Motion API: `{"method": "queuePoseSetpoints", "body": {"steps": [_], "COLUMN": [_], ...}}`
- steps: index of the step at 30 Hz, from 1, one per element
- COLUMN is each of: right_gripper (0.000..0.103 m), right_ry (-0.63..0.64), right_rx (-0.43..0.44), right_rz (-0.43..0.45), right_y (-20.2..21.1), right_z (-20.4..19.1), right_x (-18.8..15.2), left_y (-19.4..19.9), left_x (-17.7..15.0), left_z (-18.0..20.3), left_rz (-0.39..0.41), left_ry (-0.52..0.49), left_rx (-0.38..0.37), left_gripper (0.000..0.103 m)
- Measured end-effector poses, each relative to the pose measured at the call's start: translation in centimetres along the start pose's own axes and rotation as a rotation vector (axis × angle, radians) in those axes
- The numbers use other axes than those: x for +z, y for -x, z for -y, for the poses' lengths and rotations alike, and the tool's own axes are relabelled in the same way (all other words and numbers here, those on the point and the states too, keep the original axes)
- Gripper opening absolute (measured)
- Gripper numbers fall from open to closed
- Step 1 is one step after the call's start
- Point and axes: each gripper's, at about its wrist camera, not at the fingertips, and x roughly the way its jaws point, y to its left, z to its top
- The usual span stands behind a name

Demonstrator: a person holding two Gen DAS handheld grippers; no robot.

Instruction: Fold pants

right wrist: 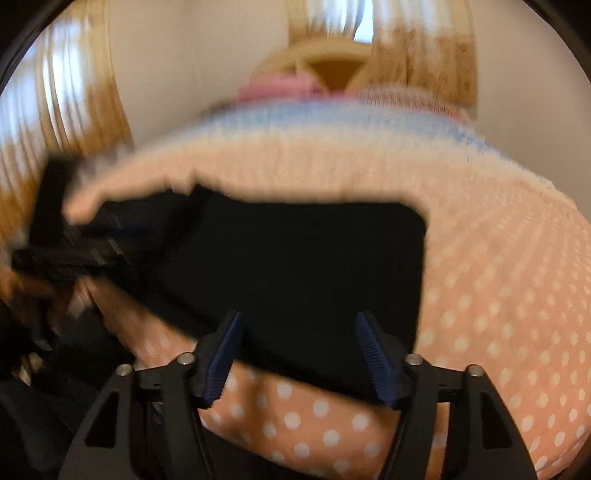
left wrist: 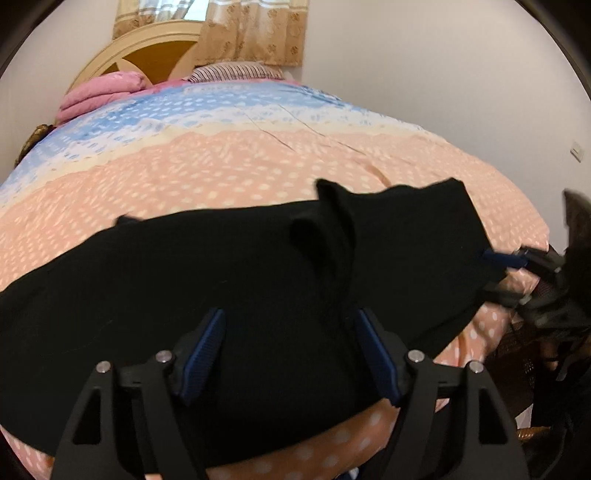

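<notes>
Black pants (left wrist: 221, 273) lie spread across the bed, with a raised fold (left wrist: 332, 206) near their middle. My left gripper (left wrist: 290, 325) is open, its blue-padded fingers (left wrist: 207, 347) astride the near edge of the pants. My right gripper (right wrist: 299, 332) is open above the right end of the pants (right wrist: 295, 266), which has a flat squared edge. The right gripper also shows in the left wrist view (left wrist: 517, 260) at the pants' right edge. The right wrist view is motion-blurred.
The bed has a peach quilt with white dots (left wrist: 221, 177) and a blue band (left wrist: 184, 110) farther back. A pink folded blanket (left wrist: 99, 92) and a striped pillow (left wrist: 236, 70) lie by the headboard (left wrist: 147, 48). Curtains (left wrist: 255, 29) hang behind. The bed's right edge drops off (left wrist: 517, 350).
</notes>
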Motion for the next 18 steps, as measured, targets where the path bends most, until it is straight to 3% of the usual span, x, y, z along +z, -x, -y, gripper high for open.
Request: {"method": "queuePoseSetpoints", "body": {"steps": [2,6,13,18], "right_gripper": [0.065,0.065,0.065,0.065], "right_ry": [0.031,0.067,0.199,0.215], "right_rx": [0.014,0.108,0.219,0.218], "right_rz": [0.004,0.095,0.142,0.15], "right_y": [0.5,2.0,0.0,-2.3], "right_z": [-1.2,-3.7,-9.1,-11.0], "right_x": [0.4,2.3,5.1,6.9], "left_y": [1.2,3.8,8.5,10.2], "left_x": [-0.3,-0.9,-2.9,-5.0], "left_z": [-1.0,-5.5,-16.8,-23.9], "left_rz": [0.018,0.06,0.115,0.116], "left_ry": [0.005,0.03,0.226,0.365], "left_rx": [0.02,0.146,0.362,0.485], "left_gripper": [0.076,0.08,0.081,0.081]}}
